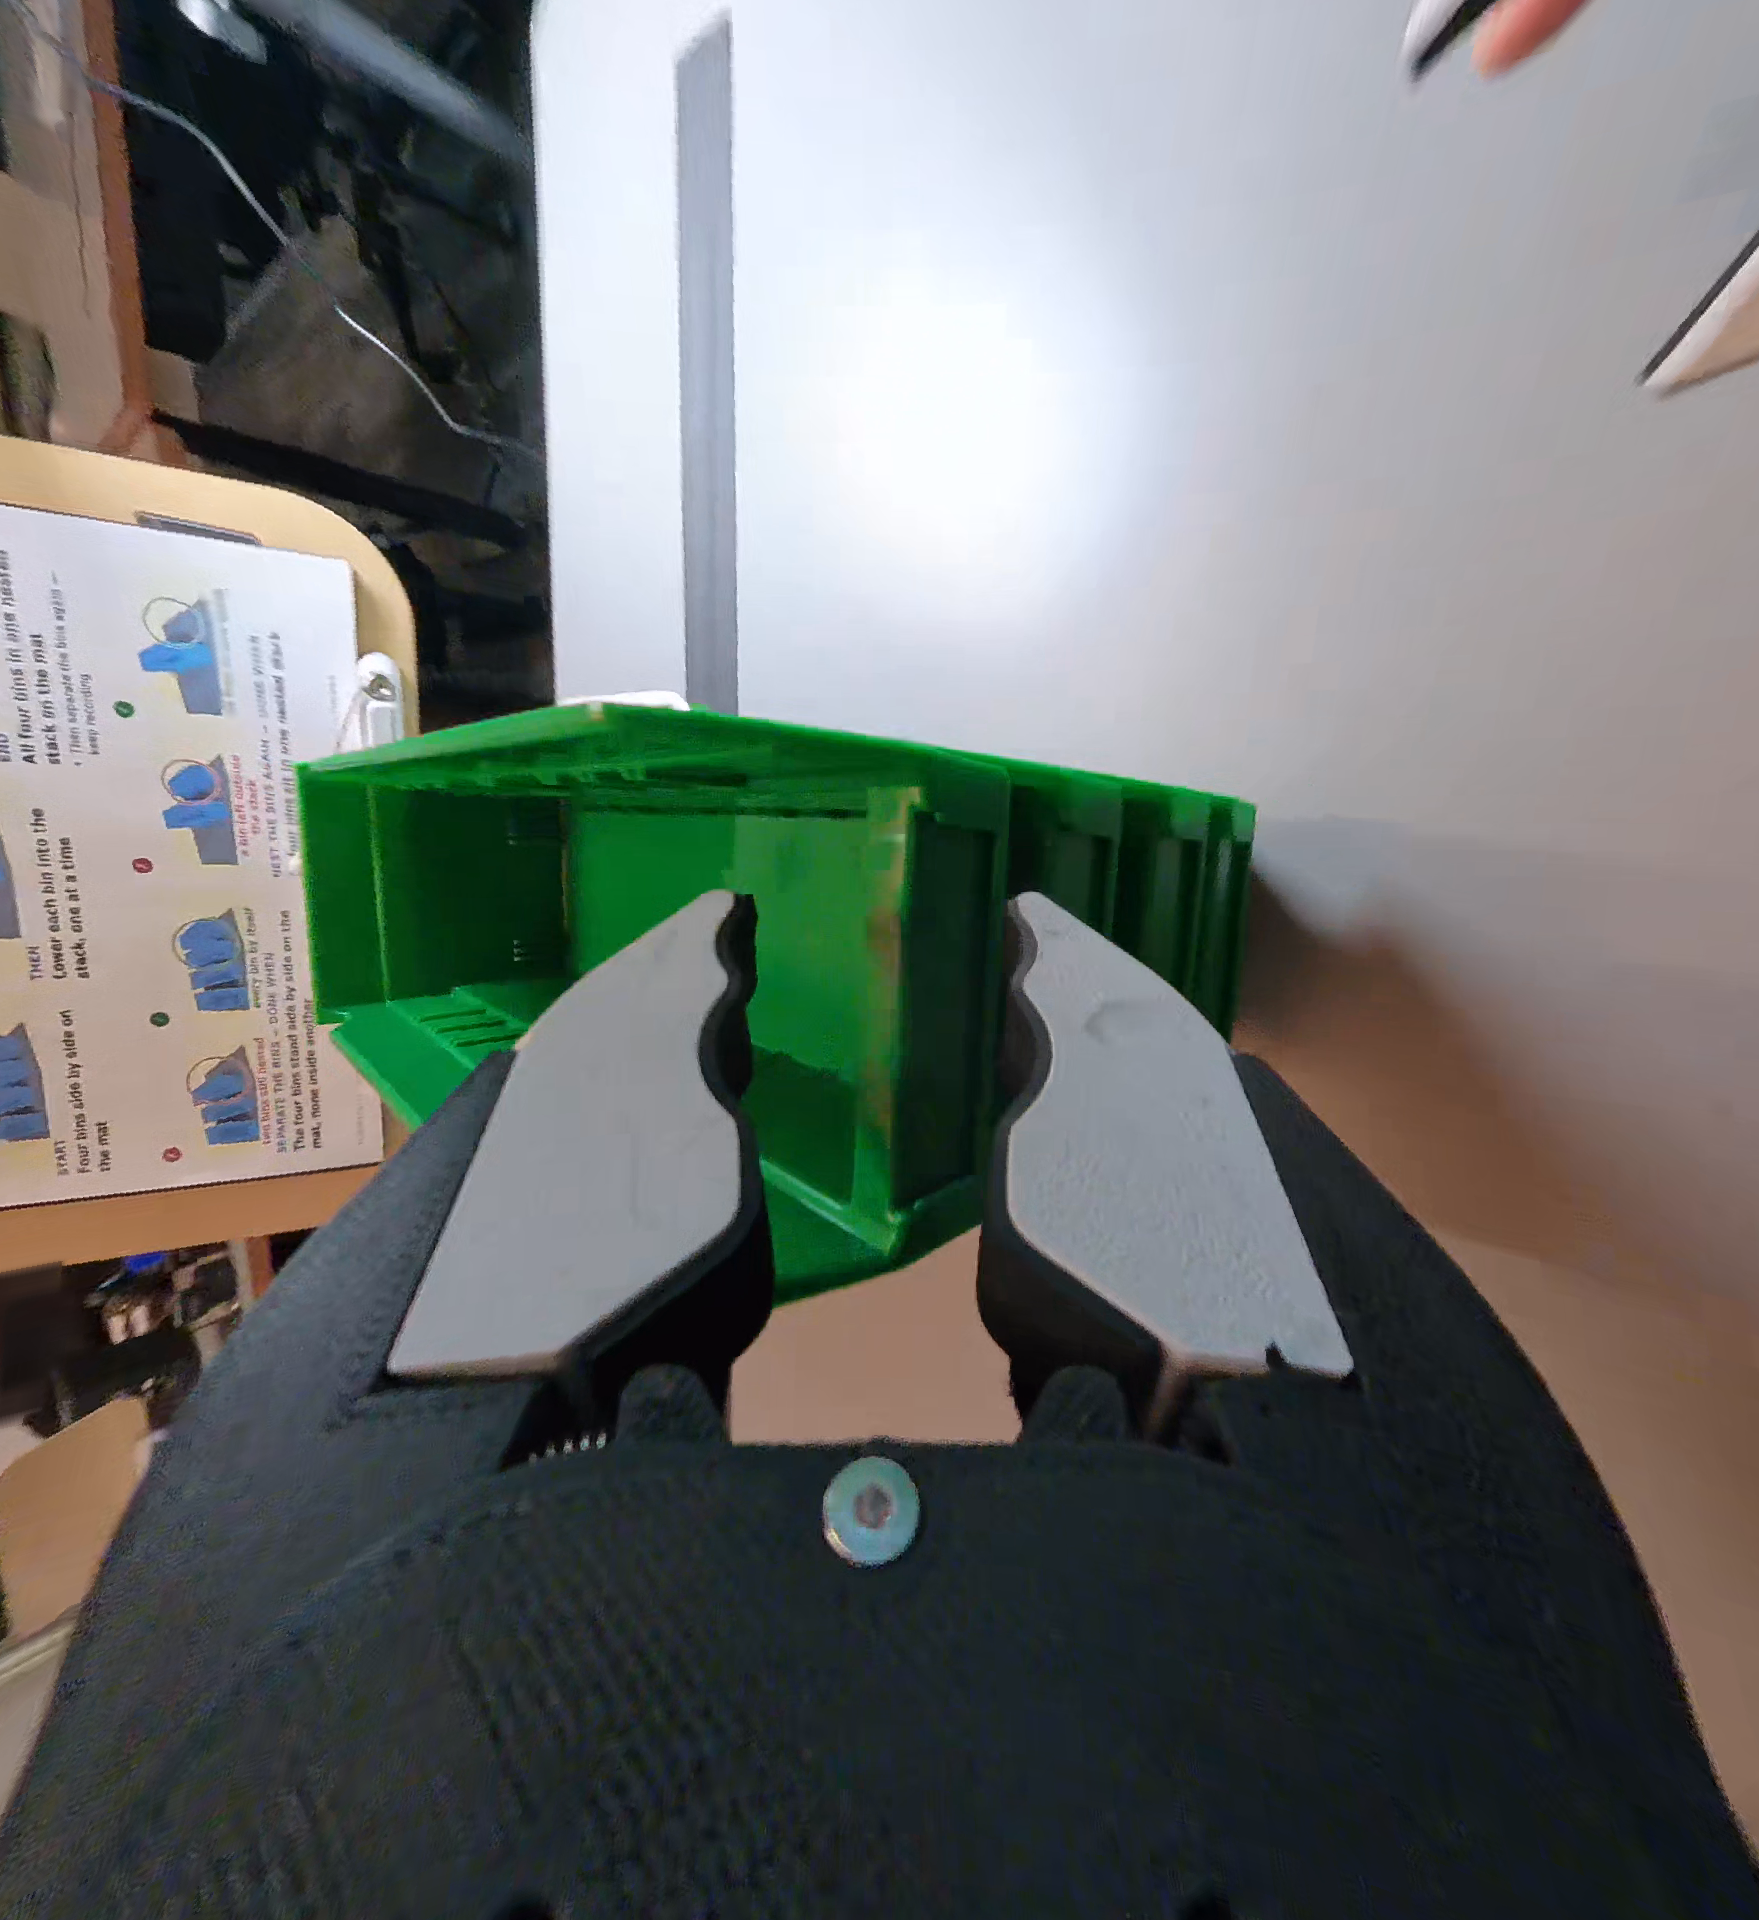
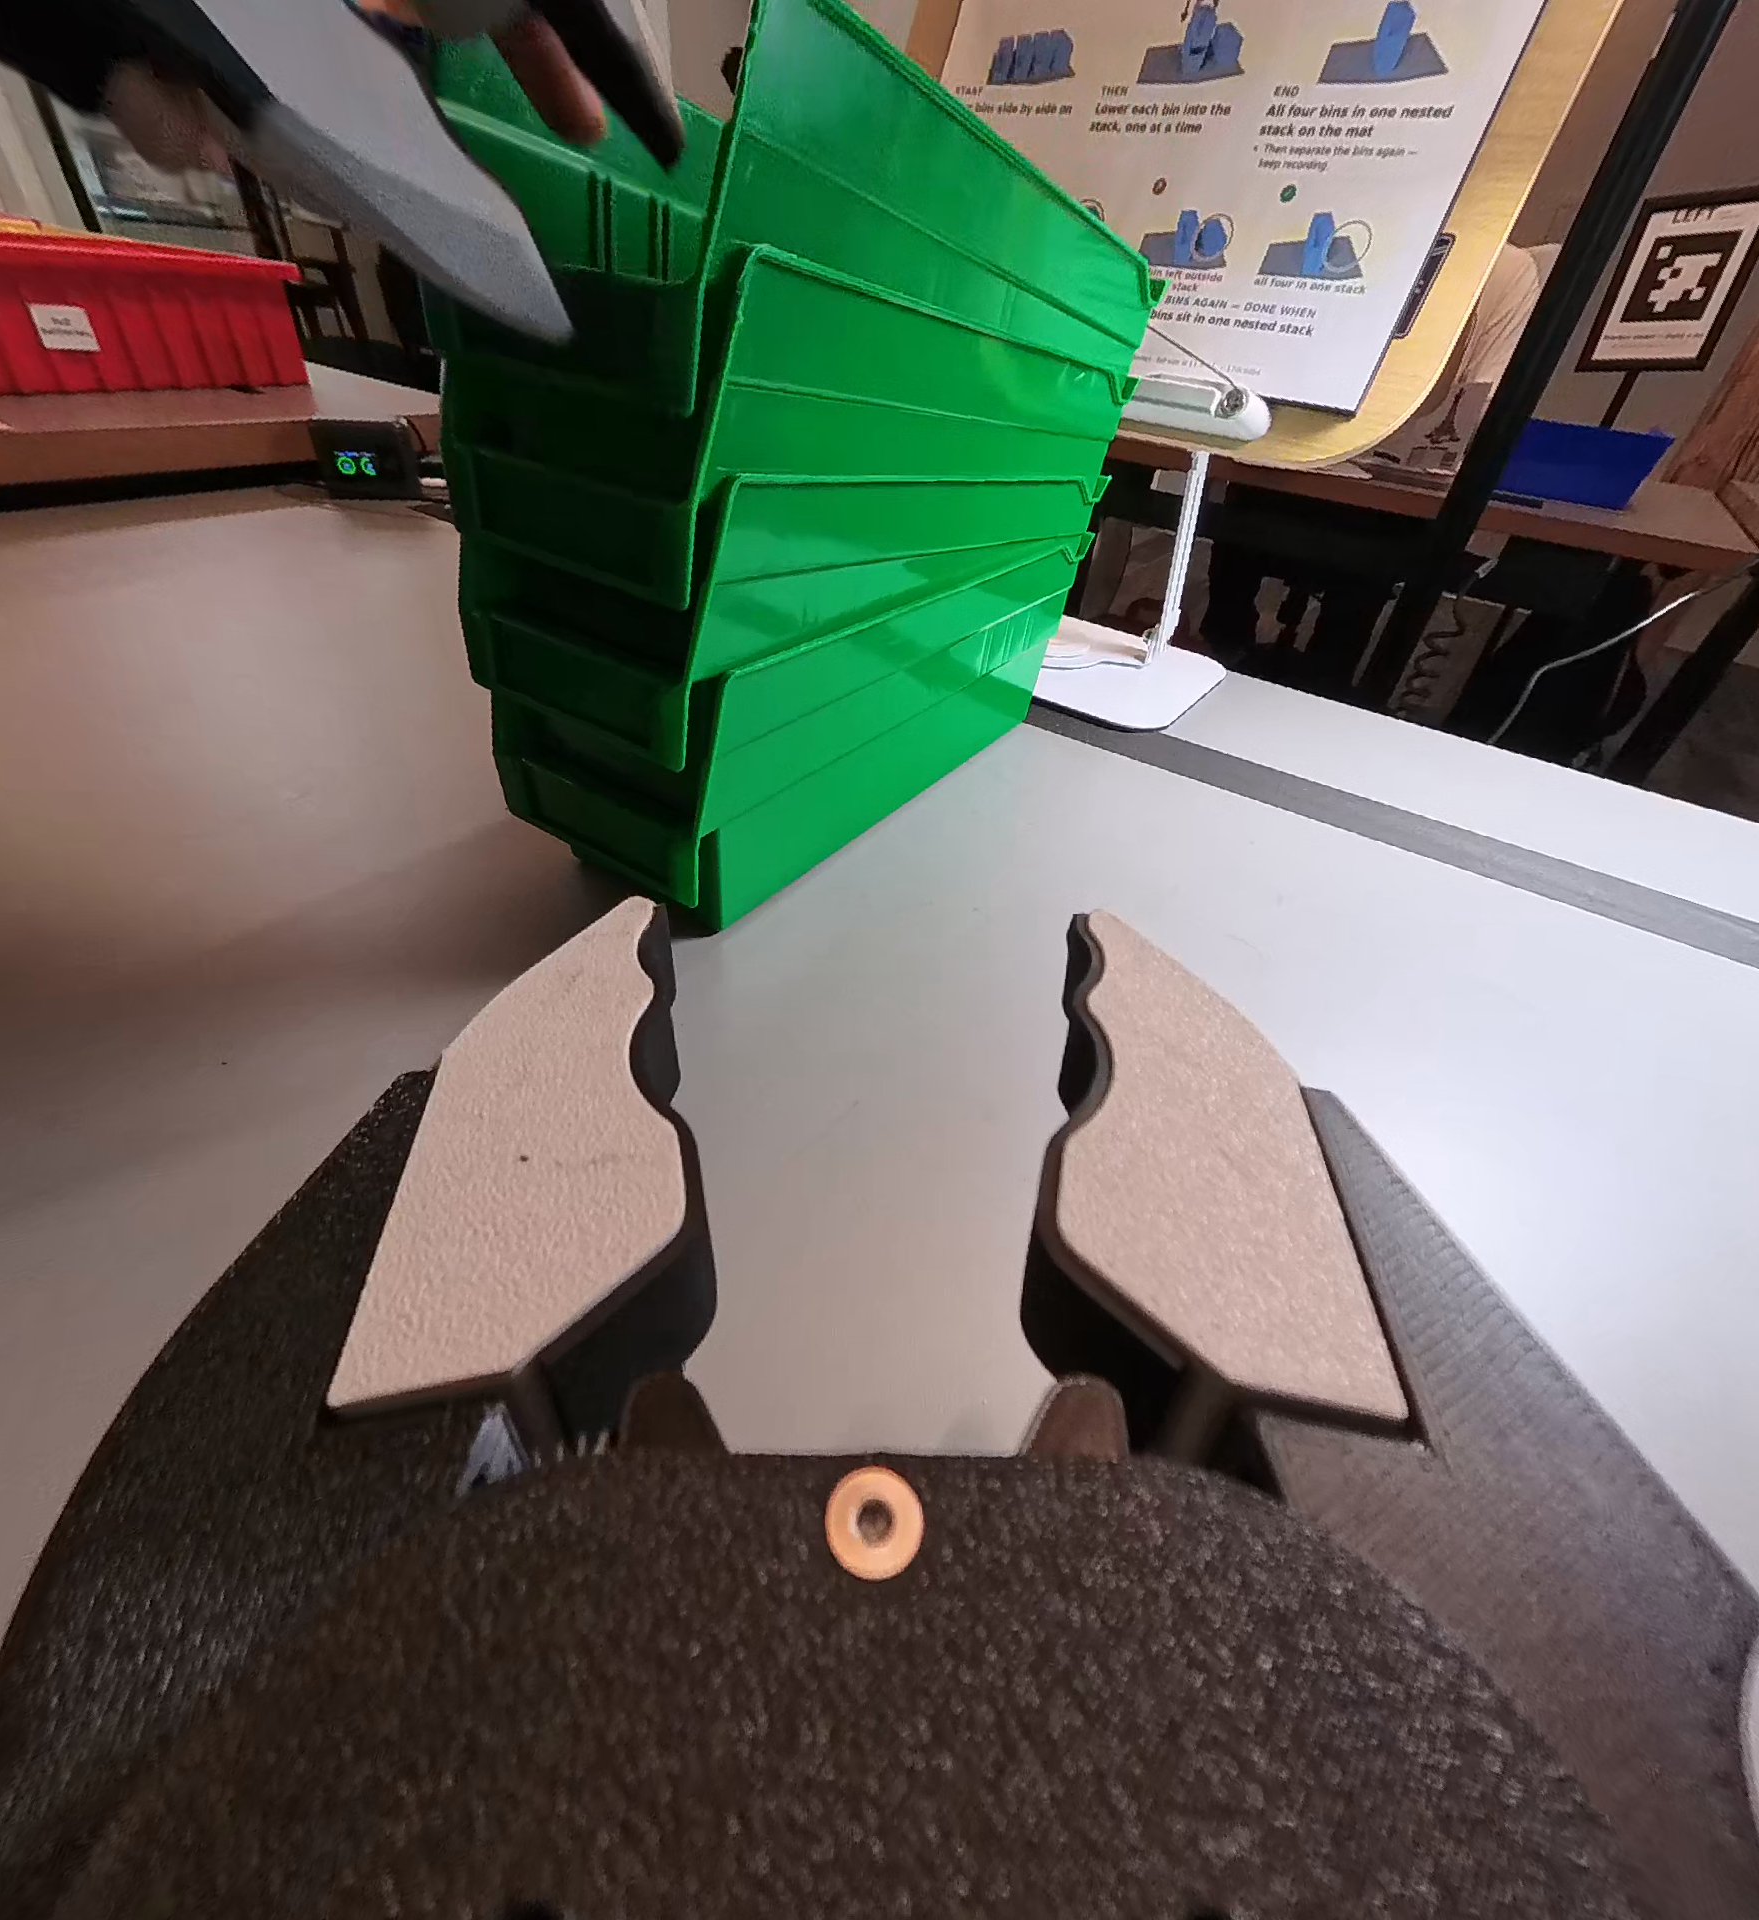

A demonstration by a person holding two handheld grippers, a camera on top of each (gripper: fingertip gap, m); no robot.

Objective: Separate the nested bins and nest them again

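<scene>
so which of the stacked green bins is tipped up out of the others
The topmost green plastic bin: it is tilted steeply, one end lifted clear, with the left gripper at its front edge. The green bins below sit nested, nearer level.

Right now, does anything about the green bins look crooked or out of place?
Yes. The top bin tilts steeply out of the nested stack, one end raised, where the left gripper reaches its end. The bins below fan unevenly instead of lying level. The right gripper is open, apart from the stack.
</scene>
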